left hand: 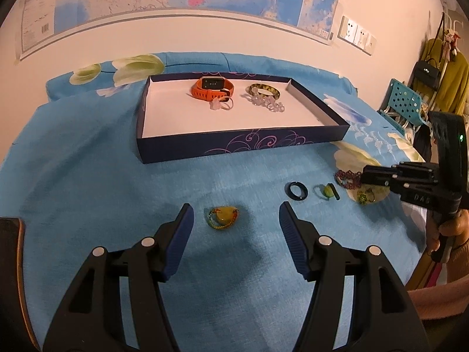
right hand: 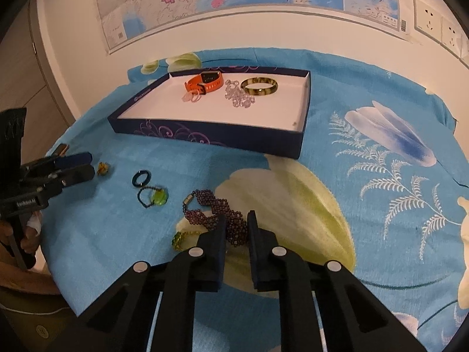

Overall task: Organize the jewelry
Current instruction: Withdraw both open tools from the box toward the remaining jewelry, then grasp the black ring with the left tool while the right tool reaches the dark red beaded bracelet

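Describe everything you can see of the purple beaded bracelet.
The purple bracelet is a wide band woven of small dark purple beads, with a metal barrel clasp at one end. It lies slack and curved on the blue cloth, over a pale printed flower, outside the box. The right gripper has its jaws closed on the bracelet's near end. A small green beaded piece lies beside it.

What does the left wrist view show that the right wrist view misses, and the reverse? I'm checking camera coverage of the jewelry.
Only the left wrist view: the turquoise perforated plastic chair and black handbag at the right edge.

Only the right wrist view: the right gripper shut on the dark purple beaded bracelet, seen close up, and the large blue flower print.

Both: the navy cardboard tray holding the orange watch, the black ring on the blue cloth, and the open left gripper near the yellow amber pendant.
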{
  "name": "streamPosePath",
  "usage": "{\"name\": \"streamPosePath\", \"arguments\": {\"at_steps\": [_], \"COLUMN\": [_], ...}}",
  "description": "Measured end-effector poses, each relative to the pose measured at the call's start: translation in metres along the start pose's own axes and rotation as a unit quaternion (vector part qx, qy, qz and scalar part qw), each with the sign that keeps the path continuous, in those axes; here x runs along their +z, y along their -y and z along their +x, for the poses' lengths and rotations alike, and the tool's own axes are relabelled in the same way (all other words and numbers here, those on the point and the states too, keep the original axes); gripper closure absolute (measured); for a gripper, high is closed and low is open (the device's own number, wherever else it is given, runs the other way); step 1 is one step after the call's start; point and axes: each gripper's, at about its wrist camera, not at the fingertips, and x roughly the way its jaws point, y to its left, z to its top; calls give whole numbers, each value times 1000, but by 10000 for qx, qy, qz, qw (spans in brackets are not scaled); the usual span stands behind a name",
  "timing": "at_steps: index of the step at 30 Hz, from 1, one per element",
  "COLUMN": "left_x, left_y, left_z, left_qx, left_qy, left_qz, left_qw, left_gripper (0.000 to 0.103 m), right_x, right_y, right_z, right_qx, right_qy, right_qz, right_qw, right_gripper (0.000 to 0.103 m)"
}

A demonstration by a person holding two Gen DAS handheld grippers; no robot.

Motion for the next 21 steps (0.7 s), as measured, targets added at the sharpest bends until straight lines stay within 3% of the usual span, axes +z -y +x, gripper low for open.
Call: {"name": "streamPosePath", "arguments": {"at_steps": [2,17,21], "left_x": [0,4,10], "left_y": [1,5,23], "left_z": [1,10,12], "left_qx": [17,-14,-191], "left_qy": [-38,-210,-127], "left_qz": [16,78,396], "left_qw": [10000,9997,9990], "left_gripper": [43,43,45], "right_x": [5,10,10], "right_y": [1,12,13], "right_z": [-4,1,3], "right_qx": [53,17,80], "right_qy": [95,56,51], "right_qz": [25,133,185], "right_qw": [9999,9999,9998], "right_gripper": [99,98,97]}}
